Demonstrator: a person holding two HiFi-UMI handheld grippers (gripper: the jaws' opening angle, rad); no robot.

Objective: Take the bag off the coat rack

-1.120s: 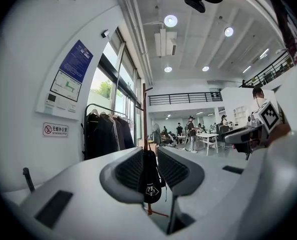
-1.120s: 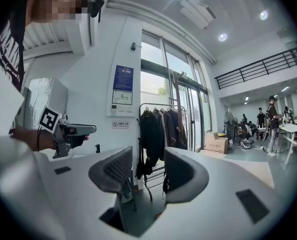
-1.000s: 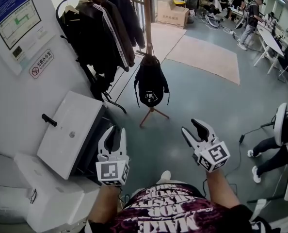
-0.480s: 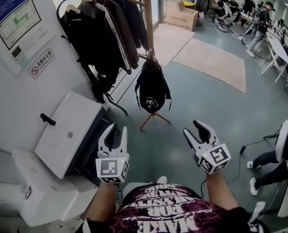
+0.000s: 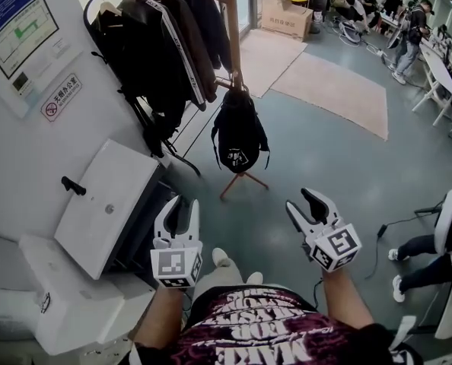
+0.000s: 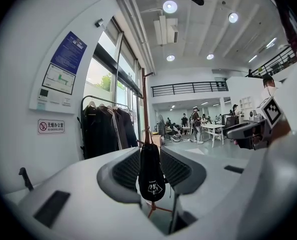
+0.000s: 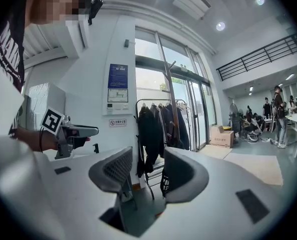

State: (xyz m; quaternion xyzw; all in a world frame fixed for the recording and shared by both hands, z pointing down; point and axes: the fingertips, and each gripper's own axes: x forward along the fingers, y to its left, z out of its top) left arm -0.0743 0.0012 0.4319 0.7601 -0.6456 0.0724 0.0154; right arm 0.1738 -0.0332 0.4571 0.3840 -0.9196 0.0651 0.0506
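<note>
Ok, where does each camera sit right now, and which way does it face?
Head view: on the head, facing steeply down at the floor and the bag on the coat rack; shows left gripper, right gripper, forearms, shirt, shoe.
Left gripper view: on the left gripper, level along its empty jaws, which have just been opening, at the distant bag; right gripper at right.
Right gripper view: on the right gripper, along open empty jaws at hanging coats; left gripper at left.
Shared: all three see the coat rack.
</note>
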